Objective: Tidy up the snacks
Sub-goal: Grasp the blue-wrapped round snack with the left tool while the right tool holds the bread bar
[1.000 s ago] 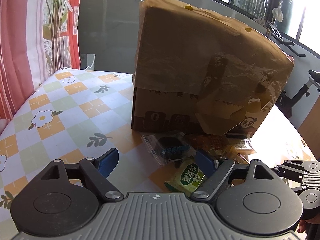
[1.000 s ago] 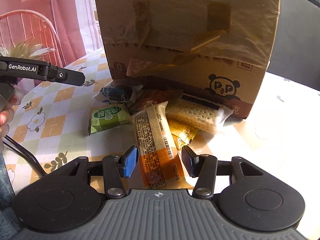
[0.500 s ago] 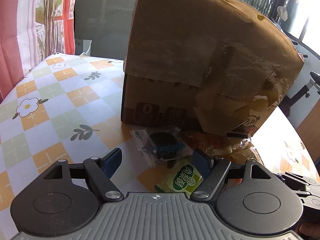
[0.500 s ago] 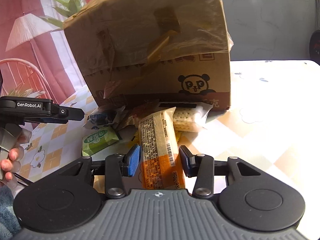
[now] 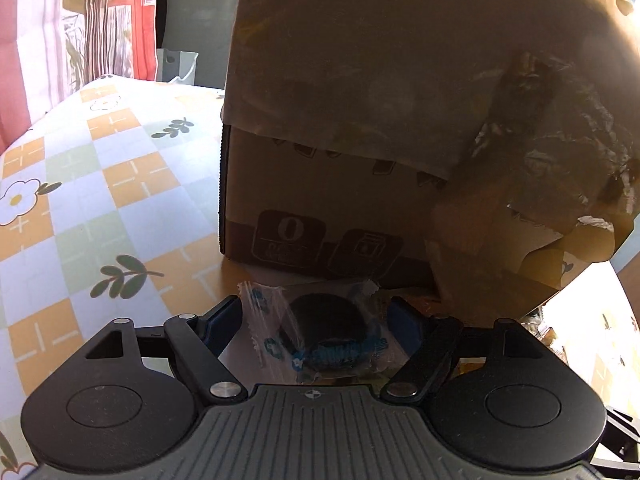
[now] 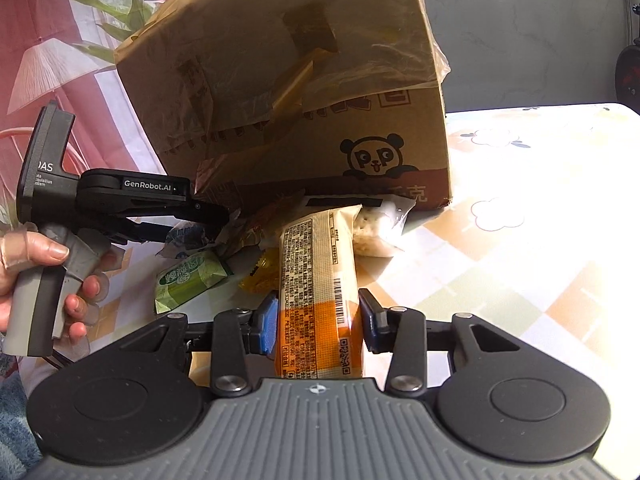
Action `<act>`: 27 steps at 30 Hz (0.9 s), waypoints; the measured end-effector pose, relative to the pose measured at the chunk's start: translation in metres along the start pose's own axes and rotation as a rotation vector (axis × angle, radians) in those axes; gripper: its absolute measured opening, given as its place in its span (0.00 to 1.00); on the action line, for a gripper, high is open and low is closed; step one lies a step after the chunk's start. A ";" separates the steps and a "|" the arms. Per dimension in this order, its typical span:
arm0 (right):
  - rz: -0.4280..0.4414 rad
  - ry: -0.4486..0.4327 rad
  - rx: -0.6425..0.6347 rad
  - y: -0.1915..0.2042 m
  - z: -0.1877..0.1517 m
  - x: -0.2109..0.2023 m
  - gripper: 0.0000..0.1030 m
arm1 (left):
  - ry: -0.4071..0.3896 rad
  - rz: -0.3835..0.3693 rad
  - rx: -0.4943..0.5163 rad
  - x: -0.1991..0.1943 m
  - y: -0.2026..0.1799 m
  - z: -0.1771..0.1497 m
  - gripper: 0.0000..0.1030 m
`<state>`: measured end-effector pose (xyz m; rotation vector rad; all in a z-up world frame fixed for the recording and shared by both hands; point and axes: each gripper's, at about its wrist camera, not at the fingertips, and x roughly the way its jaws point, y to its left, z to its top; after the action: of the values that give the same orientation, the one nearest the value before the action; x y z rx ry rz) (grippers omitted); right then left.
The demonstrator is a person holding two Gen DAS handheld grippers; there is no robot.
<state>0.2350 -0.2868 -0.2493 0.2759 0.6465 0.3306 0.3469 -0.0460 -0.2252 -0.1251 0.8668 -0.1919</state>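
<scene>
Left wrist view, checkered floral tablecloth [image 5: 120,184] at left, red curtain [image 5: 36,28] upper left, box [image 5: 360,100] centre, left gripper [image 5: 316,322] open around clear packet [image 5: 320,336], right gripper [image 6: 318,322] pads touching orange bar [image 6: 316,288].

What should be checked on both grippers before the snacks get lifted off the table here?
1. Right gripper centred on the long orange snack pack: ok, a pad sits on each side.
2. Right jaws fully clamped on it: cannot tell, pads look touching but squeeze is unclear.
3. Left gripper straddling the clear cookie packet: ok, packet lies between open jaws.
4. Left jaws closed on the packet: not ok, gaps remain on both sides.
5. Neighbours free of the orange pack: cannot tell, the yellow wrapper and cracker pack crowd it.
6. Cardboard box opening reachable: cannot tell, its inside is not shown.
</scene>
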 end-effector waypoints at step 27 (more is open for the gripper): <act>0.003 -0.003 -0.001 0.003 0.000 -0.001 0.41 | -0.044 0.025 0.126 -0.047 0.014 -0.059 0.56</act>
<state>0.2334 -0.2848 -0.2480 0.2766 0.6430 0.3329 0.2741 -0.0236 -0.2308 -0.0008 0.8097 -0.2189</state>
